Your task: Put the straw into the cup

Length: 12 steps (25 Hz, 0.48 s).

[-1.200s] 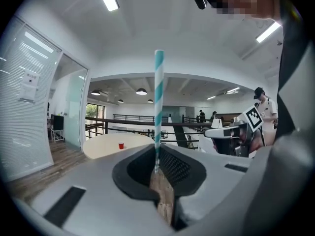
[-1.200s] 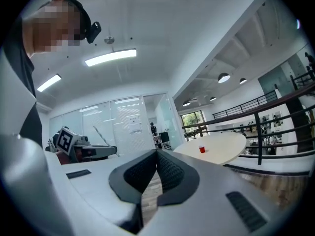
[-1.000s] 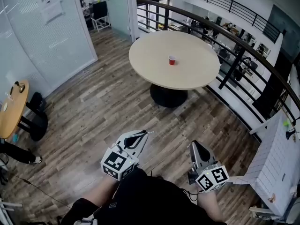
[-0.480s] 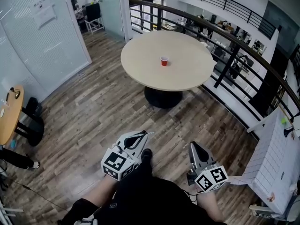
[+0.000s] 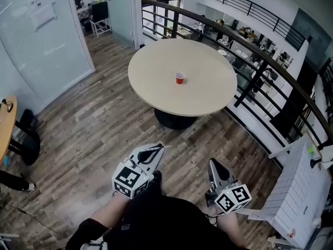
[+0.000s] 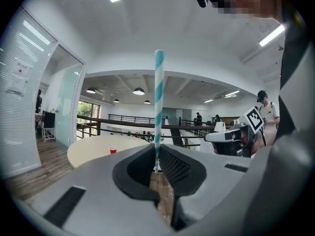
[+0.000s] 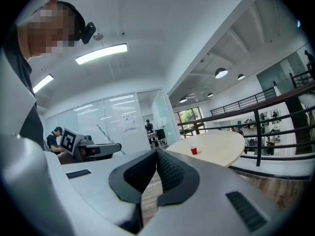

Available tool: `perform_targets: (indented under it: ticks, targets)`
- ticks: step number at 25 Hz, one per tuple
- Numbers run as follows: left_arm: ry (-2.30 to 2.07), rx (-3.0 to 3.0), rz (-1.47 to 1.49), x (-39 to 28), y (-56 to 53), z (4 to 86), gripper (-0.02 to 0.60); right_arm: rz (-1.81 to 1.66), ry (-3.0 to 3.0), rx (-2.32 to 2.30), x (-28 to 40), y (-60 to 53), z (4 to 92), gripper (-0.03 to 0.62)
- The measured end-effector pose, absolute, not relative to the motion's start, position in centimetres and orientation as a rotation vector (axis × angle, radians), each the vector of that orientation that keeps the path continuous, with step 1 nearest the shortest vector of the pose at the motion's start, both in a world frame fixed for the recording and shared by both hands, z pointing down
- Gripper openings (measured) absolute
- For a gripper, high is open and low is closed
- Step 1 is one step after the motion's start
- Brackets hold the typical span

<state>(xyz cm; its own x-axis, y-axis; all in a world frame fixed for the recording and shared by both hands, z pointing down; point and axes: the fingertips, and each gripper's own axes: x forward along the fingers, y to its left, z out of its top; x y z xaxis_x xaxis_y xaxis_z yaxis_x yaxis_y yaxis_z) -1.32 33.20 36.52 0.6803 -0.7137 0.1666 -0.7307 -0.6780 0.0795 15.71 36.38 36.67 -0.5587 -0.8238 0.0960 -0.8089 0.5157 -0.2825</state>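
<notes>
A small red cup [image 5: 179,77] stands near the middle of a round beige table [image 5: 151,66], several steps ahead of me. It also shows far off as the cup [image 6: 113,150] and the cup [image 7: 193,151] in the two gripper views. My left gripper [image 5: 155,151] is held low in front of my body, shut on a teal-and-white striped straw [image 6: 158,102] that stands upright between its pads. My right gripper [image 5: 215,164] is beside it, shut, with nothing between its jaws [image 7: 156,154]. Both grippers are far short of the table.
Wood-plank floor lies between me and the table. A dark metal railing [image 5: 260,61] curves behind and to the right of the table. A glass wall [image 5: 41,30] stands at the left, a small wooden table [image 5: 4,124] at the left edge, a white slatted object [image 5: 296,191] at the right.
The round table and cup have drawn nearer and slid down and left in the head view. Both grippers keep the same pose, the straw still held in the left one.
</notes>
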Motion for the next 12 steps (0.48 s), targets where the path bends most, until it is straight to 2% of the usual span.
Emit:
perform_targets:
  ticks: [12]
  targets:
    - [-1.172, 2.758, 0.188, -5.7, 17.1, 36.7, 0.029, -0.495, 2.714, -1.408, 9.8, 19.7, 37.3, 0.021]
